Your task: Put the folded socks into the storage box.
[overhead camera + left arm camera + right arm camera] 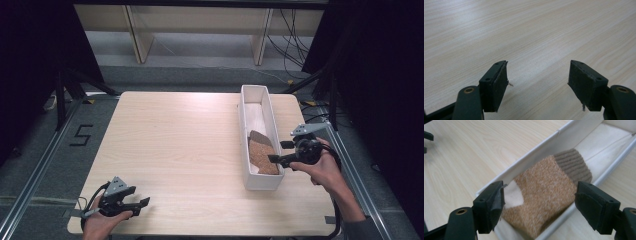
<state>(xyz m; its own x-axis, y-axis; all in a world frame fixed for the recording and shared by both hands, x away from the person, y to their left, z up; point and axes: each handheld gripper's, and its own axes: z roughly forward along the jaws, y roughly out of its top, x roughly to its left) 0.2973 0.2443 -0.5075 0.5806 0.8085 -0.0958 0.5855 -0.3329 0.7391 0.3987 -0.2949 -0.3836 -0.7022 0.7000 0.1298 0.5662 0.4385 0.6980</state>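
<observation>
At about seven o'clock on the table [190, 145], near its front edge, the left gripper [142, 204] rests low in the person's left hand [100, 222]. Its jaws are spread wide with nothing between them, just bare wood grain beneath in the left gripper view.

Toward three o'clock stands a long white box [260, 182], running from the far edge to the middle of the table. A brown sock [262, 152] lies inside its near half, flat on the bottom, with its darker ribbed cuff [574, 165] pointing toward twelve o'clock and a pale patch [512, 195] at the near end.

At four o'clock the right gripper [275, 152], held in the right hand [327, 172], reaches over the box's right wall. Its jaws are spread apart above the sock, clear of the fabric and holding nothing.
</observation>
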